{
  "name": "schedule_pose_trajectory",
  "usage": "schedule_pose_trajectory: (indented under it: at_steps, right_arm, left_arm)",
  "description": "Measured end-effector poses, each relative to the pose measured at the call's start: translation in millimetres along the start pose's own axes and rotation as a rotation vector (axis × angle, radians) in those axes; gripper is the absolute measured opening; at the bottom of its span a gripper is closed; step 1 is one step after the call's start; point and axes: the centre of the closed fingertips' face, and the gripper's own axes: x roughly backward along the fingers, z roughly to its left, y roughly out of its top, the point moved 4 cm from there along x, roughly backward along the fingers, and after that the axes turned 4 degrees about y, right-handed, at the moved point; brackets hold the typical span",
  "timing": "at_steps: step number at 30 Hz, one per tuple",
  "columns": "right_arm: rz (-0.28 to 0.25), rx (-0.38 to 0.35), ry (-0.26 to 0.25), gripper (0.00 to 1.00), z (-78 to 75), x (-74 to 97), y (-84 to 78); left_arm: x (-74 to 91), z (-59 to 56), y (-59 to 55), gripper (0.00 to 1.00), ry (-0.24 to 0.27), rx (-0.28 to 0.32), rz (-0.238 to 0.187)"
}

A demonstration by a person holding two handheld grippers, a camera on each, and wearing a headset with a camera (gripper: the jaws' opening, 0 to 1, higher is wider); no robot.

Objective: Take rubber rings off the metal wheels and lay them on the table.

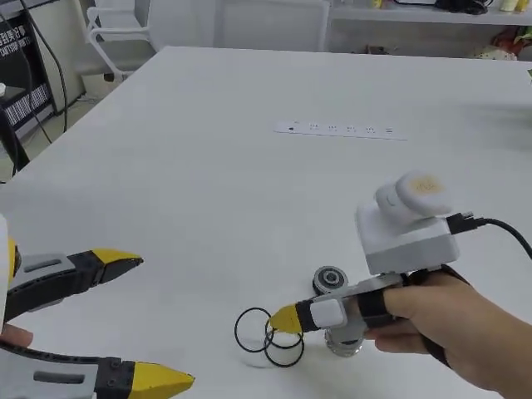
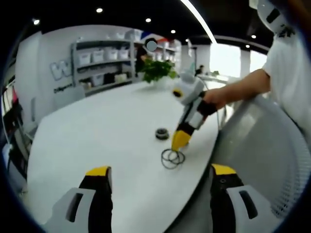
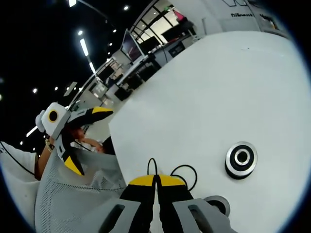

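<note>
The right gripper [image 1: 287,318] points sideways across the table [image 1: 249,183], toward the left gripper [image 1: 140,320]. Its yellow tips are pressed tight together, right at the black rubber rings [image 1: 269,339]. I cannot tell if a ring is pinched between them. The rings lie flat and overlap. One metal wheel [image 1: 330,280] lies flat just behind them, hole facing up. Another wheel [image 1: 342,342] sits under the right gripper. The left gripper's jaws are wide apart and hold nothing.

Two wheels [image 1: 330,279], seemingly three overlapping rings [image 1: 253,330], two grippers [image 1: 284,319], one power strip [image 1: 341,130].
</note>
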Motion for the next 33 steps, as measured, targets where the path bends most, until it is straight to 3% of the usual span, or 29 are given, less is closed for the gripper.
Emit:
schedule_pose_trajectory:
  at_steps: [6, 18, 33]
  right_arm:
    - [0.029, 0.004, -0.023, 0.00, -4.3, -5.1, -4.4]
    - [0.035, 0.020, -0.083, 0.00, -13.0, -3.8, -4.9]
    - [0.046, 0.057, -0.110, 0.05, -15.8, -2.7, -5.3]
  left_arm:
    - [-1.1, 0.3, -4.6, 0.83, 0.002, 0.007, 0.021]
    - [-1.0, 0.5, -7.8, 0.82, 0.004, 0.015, 0.030]
    - [0.7, 4.5, -9.3, 0.82, 0.032, 0.028, 0.030]
